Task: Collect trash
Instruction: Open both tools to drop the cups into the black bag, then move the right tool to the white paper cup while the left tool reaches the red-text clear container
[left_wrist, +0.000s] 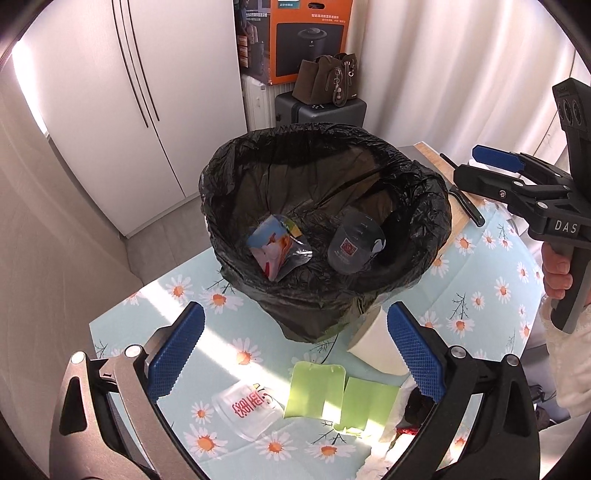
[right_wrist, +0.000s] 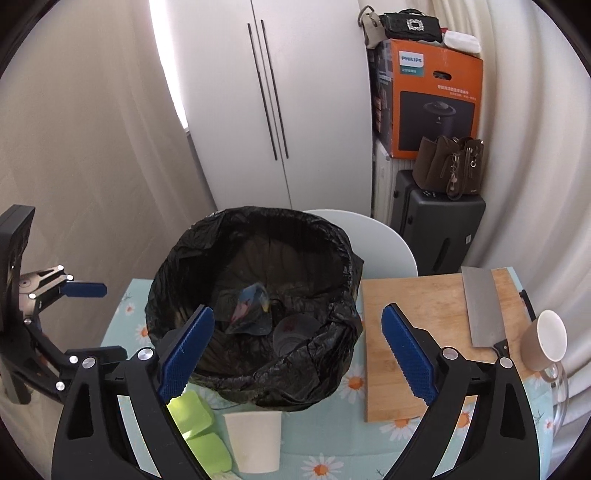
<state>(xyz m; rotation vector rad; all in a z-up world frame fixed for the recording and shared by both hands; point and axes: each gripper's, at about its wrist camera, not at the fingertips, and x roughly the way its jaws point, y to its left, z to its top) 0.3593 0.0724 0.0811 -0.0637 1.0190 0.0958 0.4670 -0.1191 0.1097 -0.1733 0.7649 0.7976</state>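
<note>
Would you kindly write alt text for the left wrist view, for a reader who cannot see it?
A black-lined trash bin stands on a daisy-patterned tablecloth, already holding a snack wrapper and a plastic cup. The open left tongs frame a paper cup, green packaging and a clear lid; the right tongs hover beside the bin.

White tissue (left_wrist: 373, 469) runs off the bottom edge; right tongs (left_wrist: 495, 157) partly hide the knife (left_wrist: 466, 202).
</note>
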